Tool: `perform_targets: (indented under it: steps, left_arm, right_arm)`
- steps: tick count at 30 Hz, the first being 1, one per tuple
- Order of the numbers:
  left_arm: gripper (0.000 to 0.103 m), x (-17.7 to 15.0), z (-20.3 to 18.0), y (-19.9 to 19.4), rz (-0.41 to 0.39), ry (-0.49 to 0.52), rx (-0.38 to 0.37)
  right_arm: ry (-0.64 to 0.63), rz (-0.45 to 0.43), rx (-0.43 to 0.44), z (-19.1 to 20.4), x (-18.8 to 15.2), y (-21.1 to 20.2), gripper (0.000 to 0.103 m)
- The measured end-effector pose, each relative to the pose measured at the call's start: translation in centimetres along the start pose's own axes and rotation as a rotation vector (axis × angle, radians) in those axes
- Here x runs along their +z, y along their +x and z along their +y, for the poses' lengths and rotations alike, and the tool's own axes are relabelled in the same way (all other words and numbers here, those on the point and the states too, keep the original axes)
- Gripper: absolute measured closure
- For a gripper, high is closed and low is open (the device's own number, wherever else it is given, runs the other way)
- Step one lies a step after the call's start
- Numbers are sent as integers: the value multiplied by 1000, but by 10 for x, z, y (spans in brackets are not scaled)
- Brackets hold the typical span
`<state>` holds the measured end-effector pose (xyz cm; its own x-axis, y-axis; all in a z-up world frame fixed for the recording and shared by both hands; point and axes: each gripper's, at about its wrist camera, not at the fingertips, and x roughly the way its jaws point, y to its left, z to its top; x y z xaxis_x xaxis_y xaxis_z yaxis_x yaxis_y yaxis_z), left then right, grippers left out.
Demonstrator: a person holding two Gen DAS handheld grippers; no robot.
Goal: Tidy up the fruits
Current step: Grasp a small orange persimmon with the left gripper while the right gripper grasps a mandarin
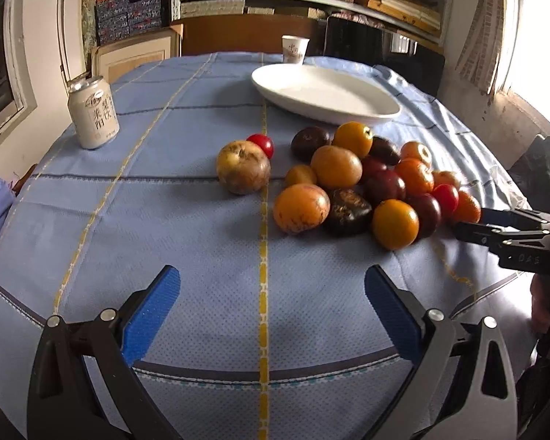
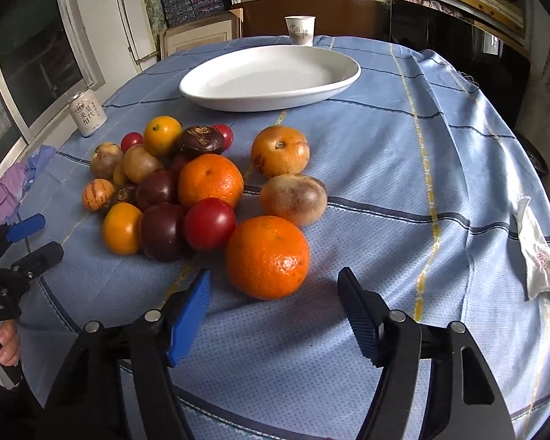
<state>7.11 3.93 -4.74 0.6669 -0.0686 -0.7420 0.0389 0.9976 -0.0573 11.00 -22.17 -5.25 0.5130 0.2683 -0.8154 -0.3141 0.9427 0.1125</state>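
Reaching toward the nearest orange (image 2: 267,256), the right gripper (image 2: 275,315) stands open, empty; centre it before closing gently. The left gripper (image 1: 271,308) hovers open, empty.

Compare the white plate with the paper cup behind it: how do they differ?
The white plate is wide, shallow and plain; the paper cup is narrow, upright and printed. The plate lies just beyond the fruit pile, while the cup stands farther off at the far edge of the blue tablecloth. Both are white, and the plate holds no fruit.
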Motion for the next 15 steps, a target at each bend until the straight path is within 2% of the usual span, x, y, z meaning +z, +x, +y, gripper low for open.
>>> perform_targets:
  steps: [12,14,15]
  left_arm:
    - [4,-3,-1,1,1,1,-15]
    - [4,-4,0,1,3,-3,-18]
    - [4,-4,0,1,4,-6,-19]
  right_arm:
    - [39,-13,42,-4,7,5,32]
    - [46,-11,53,-5,8,6,35]
    - [46,-12,57,-5,8,6,41]
